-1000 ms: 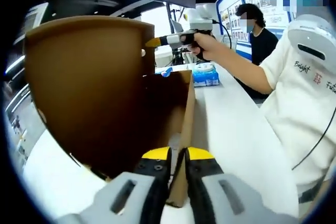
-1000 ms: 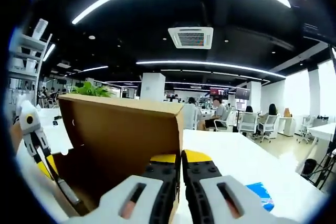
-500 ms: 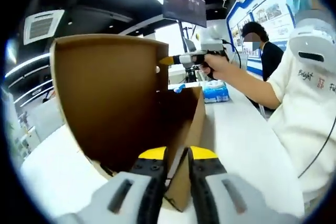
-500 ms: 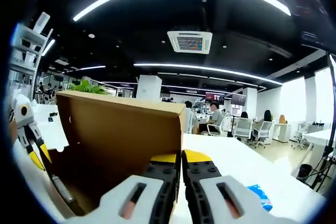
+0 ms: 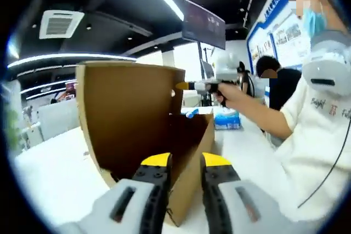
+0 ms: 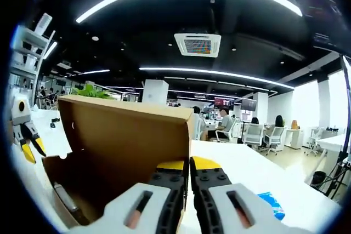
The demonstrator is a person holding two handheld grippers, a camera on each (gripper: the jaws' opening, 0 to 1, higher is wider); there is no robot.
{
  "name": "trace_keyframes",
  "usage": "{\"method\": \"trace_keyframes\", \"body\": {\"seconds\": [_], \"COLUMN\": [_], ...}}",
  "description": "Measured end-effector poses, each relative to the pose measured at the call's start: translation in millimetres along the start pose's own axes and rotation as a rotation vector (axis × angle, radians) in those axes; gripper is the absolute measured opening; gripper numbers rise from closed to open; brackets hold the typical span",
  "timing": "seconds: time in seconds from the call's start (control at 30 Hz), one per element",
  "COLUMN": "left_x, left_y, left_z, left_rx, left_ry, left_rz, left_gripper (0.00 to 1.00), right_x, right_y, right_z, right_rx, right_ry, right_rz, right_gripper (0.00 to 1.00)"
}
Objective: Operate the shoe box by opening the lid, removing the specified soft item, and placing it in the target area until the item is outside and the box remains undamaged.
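while your right gripper (image 6: 189, 164) stays clamped on the lid (image 6: 126, 146) edge, lower centre, propping it up for access, your left gripper (image 5: 185, 164) hangs parted astride the box (image 5: 189, 157) wall. soft item hidden.

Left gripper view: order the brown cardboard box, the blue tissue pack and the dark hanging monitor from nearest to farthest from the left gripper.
1. Brown cardboard shoe box, its wall between the left gripper jaws.
2. Blue tissue pack, on the white table beyond the box, right.
3. Dark hanging monitor, high overhead, farthest.
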State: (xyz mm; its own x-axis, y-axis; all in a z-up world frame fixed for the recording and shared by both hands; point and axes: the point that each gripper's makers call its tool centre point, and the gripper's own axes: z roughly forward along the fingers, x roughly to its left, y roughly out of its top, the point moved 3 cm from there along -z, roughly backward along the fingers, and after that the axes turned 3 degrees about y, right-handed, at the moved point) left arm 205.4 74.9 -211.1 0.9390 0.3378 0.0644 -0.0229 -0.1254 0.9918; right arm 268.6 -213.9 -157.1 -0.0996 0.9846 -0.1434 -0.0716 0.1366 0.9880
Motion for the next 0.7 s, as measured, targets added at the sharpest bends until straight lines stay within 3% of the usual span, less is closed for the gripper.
{"method": "trace_keyframes", "body": {"seconds": [0.1,0.23,0.33,0.5,0.63,0.7], "left_x": [2.5,0.8,-7.1,-7.0,1.6,0.4], "left_y": [7.4,6.7,14.6,34.8,48.8,47.1], "left_z": [-7,-15,-22,-35,-39,-39], "left_rx": [-0.039,-0.051,-0.138,-0.241,-0.277,-0.244], "left_ry": [0.005,0.060,0.059,0.139,0.196,0.193], "left_rz": [-0.049,-0.016,-0.031,-0.048,-0.159,-0.207], "left_gripper": [0.20,0.33,0.49,0.57,0.61,0.61], "right_x": [0,2,2,4,3,3], "right_y": [0.0,-0.9,-1.0,0.1,-1.1,-1.5], "right_z": [0,-1,-2,-3,-4,-4], "right_rx": [0.002,0.005,0.010,0.023,0.025,0.026], "right_ry": [0.005,0.005,0.003,-0.003,0.007,0.006], "right_rz": [0.003,-0.006,-0.013,-0.045,-0.026,-0.026], "right_gripper": [0.01,0.01,0.01,0.01,0.01,0.01]}}
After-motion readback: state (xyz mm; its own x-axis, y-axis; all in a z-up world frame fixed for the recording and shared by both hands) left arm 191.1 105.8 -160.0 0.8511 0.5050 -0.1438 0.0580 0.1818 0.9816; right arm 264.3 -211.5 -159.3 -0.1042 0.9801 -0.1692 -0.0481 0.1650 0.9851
